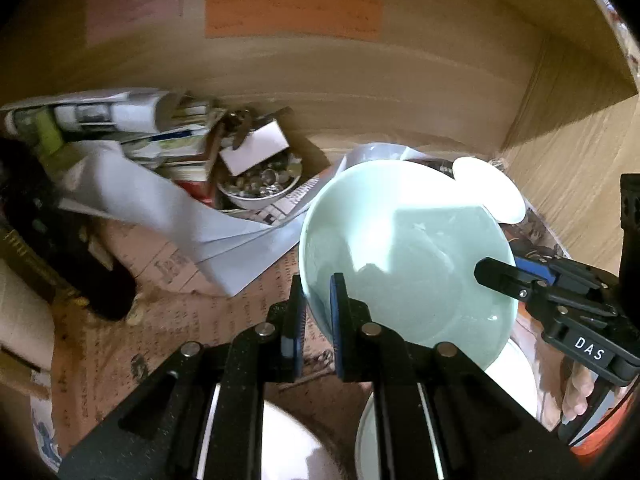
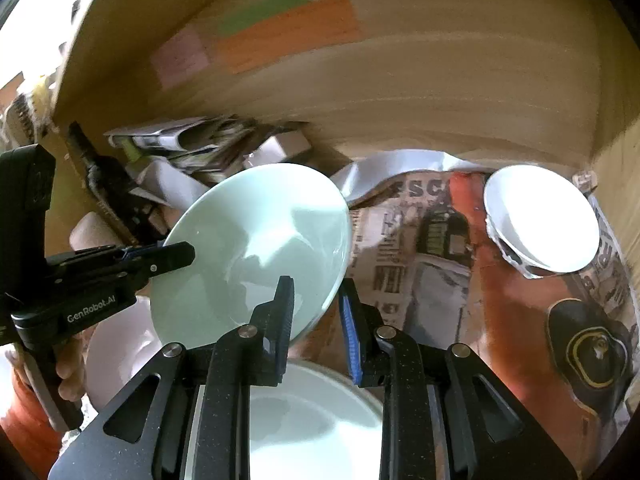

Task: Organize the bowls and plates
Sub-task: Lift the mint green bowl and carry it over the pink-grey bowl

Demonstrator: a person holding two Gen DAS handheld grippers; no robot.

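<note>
Both grippers have the same pale green bowl pinched by its rim, one on each side, and it's held up tilted over the shelf. In the left wrist view the left gripper sits low in the middle of the frame, clamped tight on the bowl's near-left edge, and the right gripper comes in from the right side, gripping the opposite edge. A bit of a hand shows under it, lower right.

Right wrist view is the mirror: right gripper bottom centre with the rim between its pads, bowl left of centre.

Under the bowl, at the bottom of both frames, are white plates. A small white bowl sits alone on the newspaper at upper right, well apart from the green one. Upper left of the left view has a messy pile of papers and a little bowl of shiny bits. Wooden back wall has coloured sticky notes on it.
</note>
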